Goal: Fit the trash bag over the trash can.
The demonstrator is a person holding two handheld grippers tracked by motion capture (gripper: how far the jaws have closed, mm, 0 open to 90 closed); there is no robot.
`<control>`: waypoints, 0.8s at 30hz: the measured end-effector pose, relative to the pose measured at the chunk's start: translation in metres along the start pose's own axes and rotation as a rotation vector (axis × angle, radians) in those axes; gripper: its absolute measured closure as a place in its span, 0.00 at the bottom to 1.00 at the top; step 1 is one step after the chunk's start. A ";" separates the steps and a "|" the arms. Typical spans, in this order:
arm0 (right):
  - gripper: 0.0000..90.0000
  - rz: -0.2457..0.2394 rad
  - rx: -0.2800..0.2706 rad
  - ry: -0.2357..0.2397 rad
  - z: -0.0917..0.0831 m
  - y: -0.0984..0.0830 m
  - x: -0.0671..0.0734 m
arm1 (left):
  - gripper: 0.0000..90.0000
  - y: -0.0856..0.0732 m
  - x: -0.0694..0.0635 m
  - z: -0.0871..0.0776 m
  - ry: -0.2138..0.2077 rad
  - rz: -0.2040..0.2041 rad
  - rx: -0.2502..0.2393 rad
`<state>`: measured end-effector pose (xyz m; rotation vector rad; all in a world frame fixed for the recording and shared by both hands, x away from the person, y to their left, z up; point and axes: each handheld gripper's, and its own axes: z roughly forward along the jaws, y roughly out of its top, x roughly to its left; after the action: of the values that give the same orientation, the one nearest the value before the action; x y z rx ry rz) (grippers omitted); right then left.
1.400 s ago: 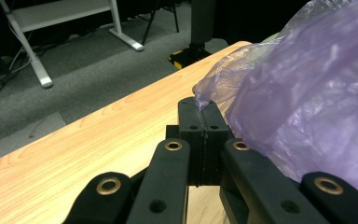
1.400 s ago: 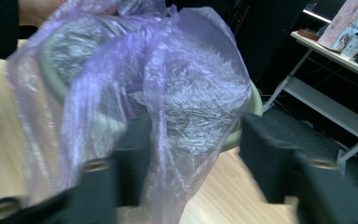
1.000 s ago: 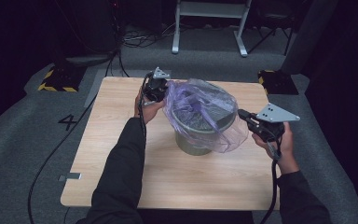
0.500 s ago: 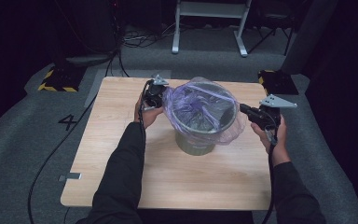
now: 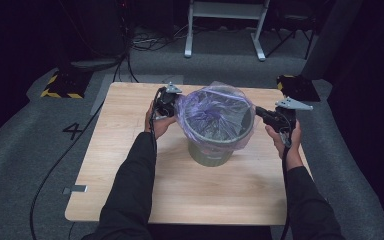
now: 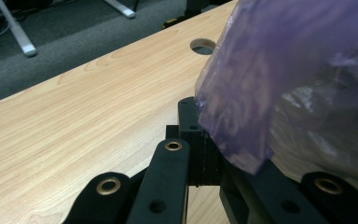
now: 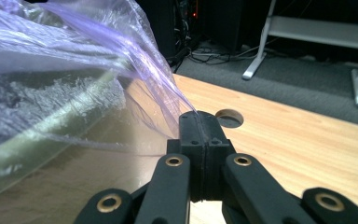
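A round grey-green plastic bin [image 5: 214,145] stands upright on the light wooden tabletop [image 5: 130,175], in its far half and about midway between the left and right edges. A thin, translucent purple plastic bag [image 5: 215,107] lines it, its mouth spread over the rim and hanging a little down the outside wall. The left tongs [image 5: 172,102], seen in the high view just beside the bin's left side, are clenched on the bag's edge; in the left gripper view the film [image 6: 270,93] runs out from between the pressed-together black jaws. The right tongs [image 5: 258,111] sit at the bin's right side, likewise clamped on the bag: the right gripper view shows the purple sheet [image 7: 98,60] drawn taut into the seam of the closed jaws. A round hole in the tabletop [image 7: 230,118] lies just beyond those jaws.
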<state>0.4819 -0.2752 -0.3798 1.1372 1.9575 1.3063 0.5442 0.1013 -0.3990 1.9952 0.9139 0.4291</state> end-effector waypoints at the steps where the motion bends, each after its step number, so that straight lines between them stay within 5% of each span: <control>1: 1.00 0.015 0.006 0.002 0.002 -0.001 -0.002 | 0.99 0.000 0.000 0.000 0.007 0.002 0.000; 10: 1.00 0.054 0.106 0.039 0.017 -0.009 -0.007 | 0.98 0.000 0.002 -0.003 0.001 -0.007 -0.015; 11: 1.00 0.061 0.141 0.076 0.020 -0.010 -0.006 | 0.98 0.001 0.002 -0.003 0.007 -0.006 -0.010; 24: 1.00 0.050 0.253 0.110 0.036 -0.026 -0.002 | 0.98 -0.002 0.004 -0.002 -0.013 -0.028 -0.027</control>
<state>0.5020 -0.2649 -0.4185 1.2629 2.2375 1.1930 0.5449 0.1065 -0.3996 1.9563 0.9224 0.4109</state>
